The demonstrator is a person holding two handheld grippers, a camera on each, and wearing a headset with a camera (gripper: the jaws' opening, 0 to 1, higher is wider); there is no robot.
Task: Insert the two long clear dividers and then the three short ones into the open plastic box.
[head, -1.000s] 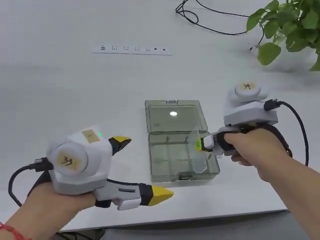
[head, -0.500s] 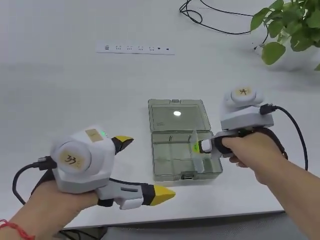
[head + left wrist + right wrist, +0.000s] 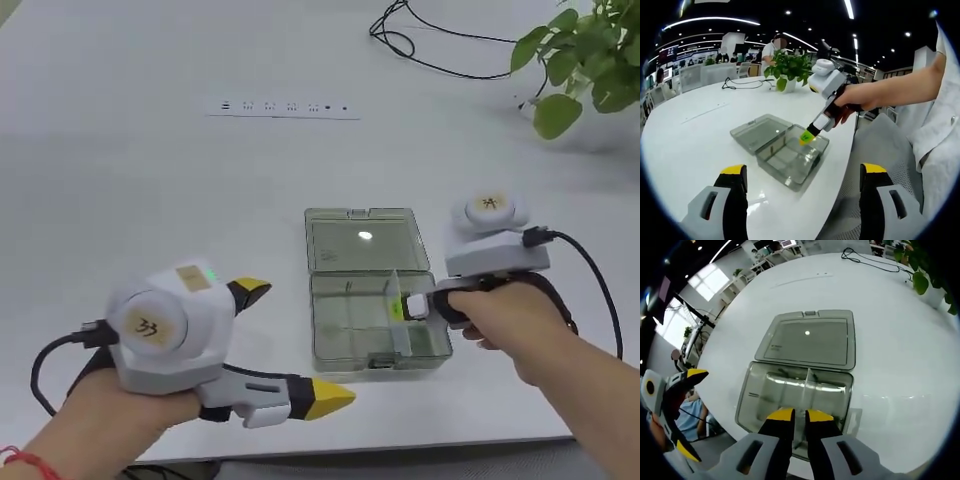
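The open clear plastic box (image 3: 336,322) lies mid-table, its lid (image 3: 362,243) folded flat behind the base. My right gripper (image 3: 398,308) reaches in from the right, shut on a clear divider (image 3: 399,332) that stands crosswise in the base. In the right gripper view the yellow fingertips (image 3: 781,415) pinch that divider (image 3: 807,382) over the box (image 3: 755,390), where a clear strip runs lengthwise through the base. My left gripper (image 3: 295,345) hovers open and empty at the front left. Its own view shows the box (image 3: 785,150) ahead, with the right gripper (image 3: 806,138) over it.
A white power strip (image 3: 283,107) lies far back, with a black cable (image 3: 440,50) and a green plant (image 3: 590,60) at the back right. A clear flat piece (image 3: 853,422) lies by the box's near right corner. The table's front edge is close below the left gripper.
My right gripper has brought the divider lower and further into the box base. The left gripper stays where it was, open. The head camera has shifted slightly.
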